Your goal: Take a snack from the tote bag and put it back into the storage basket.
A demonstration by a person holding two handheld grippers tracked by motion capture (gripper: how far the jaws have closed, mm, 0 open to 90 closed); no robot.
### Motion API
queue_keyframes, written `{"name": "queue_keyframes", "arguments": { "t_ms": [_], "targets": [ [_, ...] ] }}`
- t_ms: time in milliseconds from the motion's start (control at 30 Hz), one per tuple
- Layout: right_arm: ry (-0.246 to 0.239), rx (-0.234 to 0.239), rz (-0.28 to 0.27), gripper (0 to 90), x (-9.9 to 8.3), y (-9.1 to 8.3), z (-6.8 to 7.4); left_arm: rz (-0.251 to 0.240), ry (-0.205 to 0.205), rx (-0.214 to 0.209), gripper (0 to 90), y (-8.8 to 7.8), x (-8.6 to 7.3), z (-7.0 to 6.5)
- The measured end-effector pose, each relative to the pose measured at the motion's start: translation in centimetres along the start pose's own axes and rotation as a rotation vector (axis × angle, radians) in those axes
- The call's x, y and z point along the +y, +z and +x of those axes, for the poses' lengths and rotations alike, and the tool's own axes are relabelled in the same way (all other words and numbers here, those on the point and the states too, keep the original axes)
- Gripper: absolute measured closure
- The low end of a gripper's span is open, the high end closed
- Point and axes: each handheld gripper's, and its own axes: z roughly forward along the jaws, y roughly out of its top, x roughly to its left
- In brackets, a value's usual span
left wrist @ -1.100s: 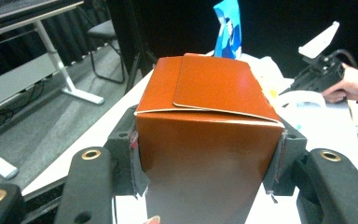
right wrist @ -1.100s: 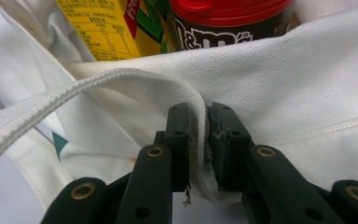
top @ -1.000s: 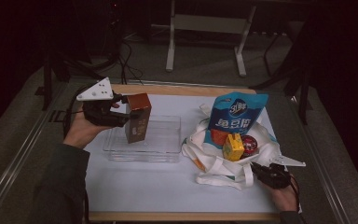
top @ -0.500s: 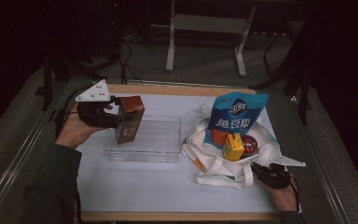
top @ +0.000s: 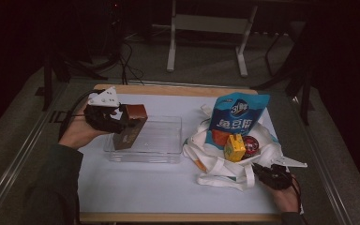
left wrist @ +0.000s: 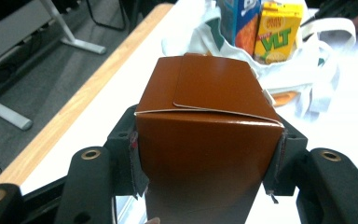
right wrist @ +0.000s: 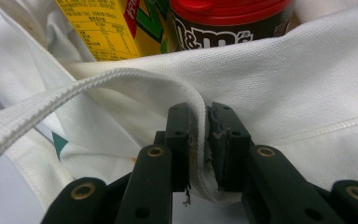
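High view: the left hand-held gripper (top: 117, 123) held the brown carton (top: 130, 125) clamped between its jaws. A second earlier the carton stood upright over the near-left part of the clear tray (top: 166, 140); it was now tipped, its base pointing down into the tray's left end, the top leaning away. Judgement: the carton was being lowered into the tray, not yet released. The right hand-held gripper (top: 268, 174) had kept its place at the near edge of the white tote bag (top: 215, 164) on the table (top: 136, 187).

Left gripper view: both pads pressed the carton's (left wrist: 205, 140) sides; grip firm.

Right gripper view: the jaws stood narrow, pinching the bag's strap (right wrist: 198, 154), holding the bag steady beside the yellow drink box (right wrist: 107, 28) and red-lidded tub (right wrist: 228, 18).
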Motion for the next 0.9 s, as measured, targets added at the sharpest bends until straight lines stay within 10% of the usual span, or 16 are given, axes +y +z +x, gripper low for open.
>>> {"name": "queue_keyframes", "arguments": {
  "t_ms": [533,900],
  "targets": [
    [0.000,0.001,0.001,77.5,0.0,0.0,0.0,0.127,0.020,-0.117,42.2,5.7,-0.1,-0.6],
    [-0.002,-0.001,0.003,77.5,0.0,0.0,0.0,0.061,-0.008,-0.107,40.3,8.8,0.5,-1.8]
  ]
}}
